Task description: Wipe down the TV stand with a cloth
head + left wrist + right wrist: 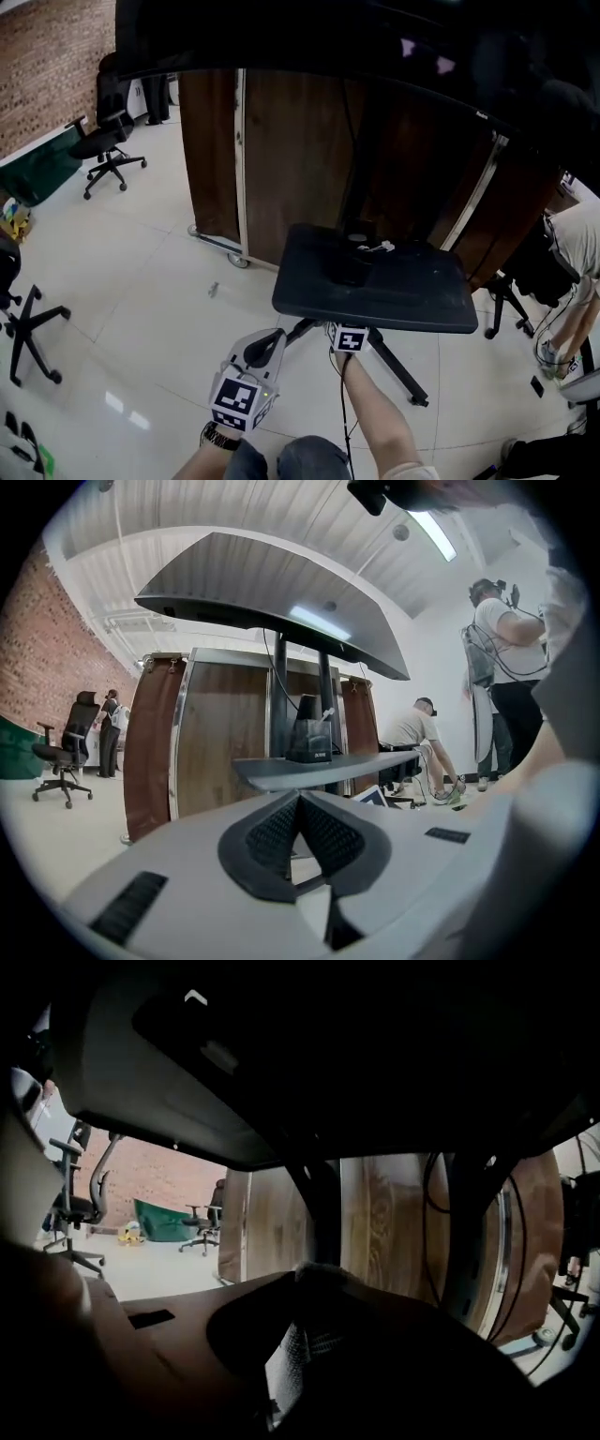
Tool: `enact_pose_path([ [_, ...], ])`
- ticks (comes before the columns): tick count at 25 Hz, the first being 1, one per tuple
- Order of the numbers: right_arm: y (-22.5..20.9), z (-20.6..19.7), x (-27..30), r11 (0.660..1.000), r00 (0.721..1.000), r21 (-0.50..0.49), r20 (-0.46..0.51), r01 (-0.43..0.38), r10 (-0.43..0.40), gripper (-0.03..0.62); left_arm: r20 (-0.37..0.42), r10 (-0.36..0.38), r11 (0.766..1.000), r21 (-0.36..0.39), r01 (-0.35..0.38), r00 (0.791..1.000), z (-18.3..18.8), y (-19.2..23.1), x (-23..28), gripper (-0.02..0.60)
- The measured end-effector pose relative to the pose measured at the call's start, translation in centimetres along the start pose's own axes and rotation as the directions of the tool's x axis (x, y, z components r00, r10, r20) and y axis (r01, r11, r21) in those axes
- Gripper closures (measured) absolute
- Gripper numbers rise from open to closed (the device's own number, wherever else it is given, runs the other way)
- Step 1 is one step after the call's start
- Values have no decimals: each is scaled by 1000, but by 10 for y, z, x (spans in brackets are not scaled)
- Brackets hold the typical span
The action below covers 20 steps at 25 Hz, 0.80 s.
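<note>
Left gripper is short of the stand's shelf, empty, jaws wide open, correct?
Not quite. The left gripper is short of the shelf and empty, but its jaws are closed, with the pads meeting at the tip. The left gripper view shows this.

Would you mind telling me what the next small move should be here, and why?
I'd probably raise the right gripper onto the shelf's top to wipe it: its fingers seem shut on a dark cloth, yet it sits under the shelf's front edge. The left gripper is shut, empty.
</note>
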State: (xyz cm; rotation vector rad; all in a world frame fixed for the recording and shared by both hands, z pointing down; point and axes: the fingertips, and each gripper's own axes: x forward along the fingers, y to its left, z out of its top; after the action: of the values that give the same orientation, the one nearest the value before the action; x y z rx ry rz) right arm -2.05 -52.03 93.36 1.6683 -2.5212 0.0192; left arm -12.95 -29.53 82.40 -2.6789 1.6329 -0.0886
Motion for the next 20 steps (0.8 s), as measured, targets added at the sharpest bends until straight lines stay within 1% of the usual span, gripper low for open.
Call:
enact_pose_path([
  [1,-1,-12,12,1000,1000,0,-14,4,-4,577,-9,14,1000,-2,-14,1000,-7,6,-2,560],
  [2,-2,-33,22,1000,999,7,-47,9,-8,577,-21,27,1000,-11,-27,999,-15,11,-5,560],
  [4,-5,-96,35,999,990,32,-143,20,-16,577,-50,46,998,-31,-47,998,-34,18,-11,560],
  [6,-1,-158,35,998,970,54,-242,23,-9,577,-75,58,997,-41,-62,995,-52,22,-15,560],
  [8,11,-208,23,998,945,58,-328,2,17,577,-96,66,996,-53,-71,993,-68,23,-14,560],
  [10,25,-250,5,997,921,66,-386,-38,61,577,-115,61,995,-66,-69,991,-82,20,-10,560],
  [11,29,-261,-6,997,917,65,-393,-51,73,577,-123,52,996,-70,-61,991,-87,16,-7,560],
  [12,28,-262,-18,997,923,54,-379,-51,68,577,-129,40,996,-71,-49,991,-90,12,-5,560],
  [13,19,-250,-30,999,939,34,-342,-35,44,577,-130,26,997,-71,-35,991,-91,8,-2,560],
  [14,4,-228,-41,1000,960,13,-280,-4,8,577,-128,13,997,-73,-22,992,-91,4,1,560],
  [15,-15,-197,-52,999,980,-4,-198,32,-32,577,-124,3,997,-77,-13,992,-89,0,4,560],
  [16,-37,-161,-61,998,992,-21,-106,65,-67,577,-120,-2,997,-83,-8,993,-88,-3,6,560],
  [17,-59,-123,-68,995,995,-40,-12,96,-97,577,-115,-5,996,-89,-5,993,-86,-4,9,560],
  [18,-80,-85,-73,990,990,-60,73,127,-122,577,-111,-8,996,-92,-2,994,-85,-5,12,560],
  [19,-99,-50,-77,984,979,-78,141,159,-147,577,-107,-12,996,-94,2,994,-84,-7,15,560],
  [20,-119,-24,-79,978,968,-90,185,190,-171,577,-105,-18,995,-95,8,994,-84,-9,19,560],
])
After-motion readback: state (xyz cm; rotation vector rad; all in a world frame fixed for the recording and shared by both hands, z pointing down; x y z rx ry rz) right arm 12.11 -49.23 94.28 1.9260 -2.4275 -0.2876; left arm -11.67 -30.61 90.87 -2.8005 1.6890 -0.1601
